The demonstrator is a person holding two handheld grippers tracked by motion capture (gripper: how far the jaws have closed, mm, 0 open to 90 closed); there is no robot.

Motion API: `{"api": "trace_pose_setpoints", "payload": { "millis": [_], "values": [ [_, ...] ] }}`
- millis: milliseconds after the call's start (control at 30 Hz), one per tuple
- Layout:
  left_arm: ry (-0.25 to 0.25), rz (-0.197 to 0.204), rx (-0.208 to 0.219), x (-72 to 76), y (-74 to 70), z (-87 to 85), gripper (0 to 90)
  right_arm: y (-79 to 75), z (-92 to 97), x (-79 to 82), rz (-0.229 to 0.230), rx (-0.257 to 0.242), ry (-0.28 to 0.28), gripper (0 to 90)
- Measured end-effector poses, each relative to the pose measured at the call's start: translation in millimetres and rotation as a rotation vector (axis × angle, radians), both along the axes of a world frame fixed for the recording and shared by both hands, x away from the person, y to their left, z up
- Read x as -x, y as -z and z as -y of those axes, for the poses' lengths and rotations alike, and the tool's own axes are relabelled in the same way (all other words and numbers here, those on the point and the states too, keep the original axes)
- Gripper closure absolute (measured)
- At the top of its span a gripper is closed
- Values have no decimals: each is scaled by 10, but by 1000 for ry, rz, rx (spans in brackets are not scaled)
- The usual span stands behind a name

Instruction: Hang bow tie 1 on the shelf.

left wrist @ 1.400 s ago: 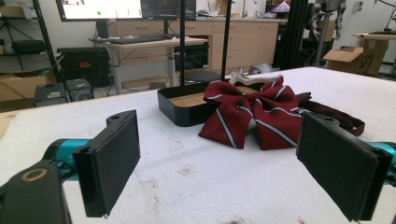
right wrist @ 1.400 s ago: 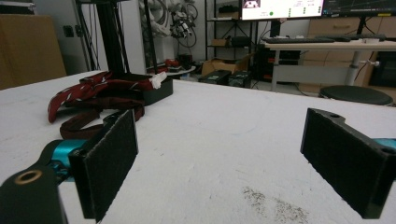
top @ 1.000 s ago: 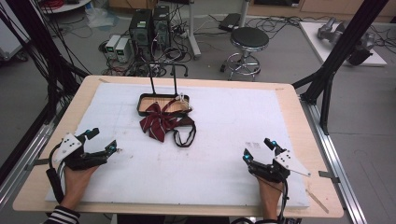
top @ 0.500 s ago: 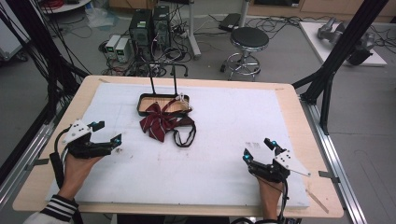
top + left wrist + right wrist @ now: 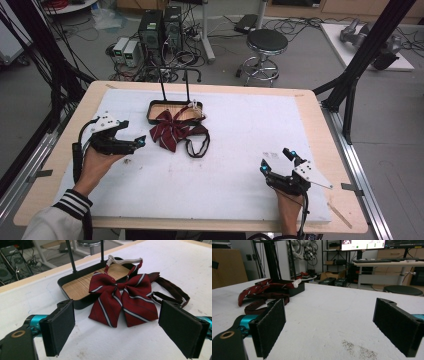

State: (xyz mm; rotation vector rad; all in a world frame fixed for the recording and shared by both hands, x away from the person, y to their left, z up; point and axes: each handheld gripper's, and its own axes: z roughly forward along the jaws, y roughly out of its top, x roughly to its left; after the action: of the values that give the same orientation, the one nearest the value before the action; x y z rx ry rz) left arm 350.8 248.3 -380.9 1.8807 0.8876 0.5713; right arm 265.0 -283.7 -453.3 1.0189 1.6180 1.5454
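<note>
A dark red bow tie [image 5: 171, 132] with pale stripes lies half over the front rim of a black tray [image 5: 161, 106] with a wooden floor. Its dark strap [image 5: 198, 146] loops on the white mat to its right. My left gripper [image 5: 133, 133] hovers just left of the bow, open and holding nothing. In the left gripper view the bow tie [image 5: 122, 300] sits a short way beyond the open jaws, with the tray [image 5: 75, 290] behind it. My right gripper [image 5: 275, 160] rests open near the front right of the mat, far from the bow tie [image 5: 262, 288].
Two thin black poles [image 5: 163, 86] rise from the tray's far edge. The white mat [image 5: 240, 130] covers most of the wooden table [image 5: 320, 125]. A stool [image 5: 266, 46] and computer cases [image 5: 159, 26] stand on the floor beyond the table.
My left gripper has moved forward and right, from the mat's left edge to just beside the bow tie. The right gripper has stayed where it was.
</note>
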Motion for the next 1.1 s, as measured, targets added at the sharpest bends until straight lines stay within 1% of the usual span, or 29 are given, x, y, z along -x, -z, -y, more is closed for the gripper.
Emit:
{"api": "trace_pose_setpoints", "payload": {
  "millis": [67,133,200,267,400,500,567,700,800,1000,1100],
  "values": [
    [1,-12,-16,-49,-14,39,141,0,0,1,1,4,1,103],
    [5,-22,-15,-90,-25,69,141,0,-3,1,2,4,-1,103],
    [10,-30,-27,-136,-38,99,141,0,-2,3,-1,3,0,103],
    [18,-39,-23,-180,-43,125,141,0,0,2,-1,1,0,102],
    [33,-61,-38,-260,-47,187,144,0,0,2,-1,1,-1,103],
    [37,-71,-52,-300,-53,225,144,0,0,2,-1,0,0,102],
    [35,-74,-51,-323,-52,259,144,0,0,2,-1,0,-1,102],
    [45,-82,-73,-372,-66,326,143,0,-1,5,-2,0,0,103],
    [51,-85,-77,-412,-79,391,143,1,0,5,-1,-1,1,103],
    [63,-111,-109,-522,-96,548,145,1,0,6,-1,-3,0,103],
    [61,-127,-127,-577,-98,625,146,1,0,8,2,-3,-1,102]
  ]
}}
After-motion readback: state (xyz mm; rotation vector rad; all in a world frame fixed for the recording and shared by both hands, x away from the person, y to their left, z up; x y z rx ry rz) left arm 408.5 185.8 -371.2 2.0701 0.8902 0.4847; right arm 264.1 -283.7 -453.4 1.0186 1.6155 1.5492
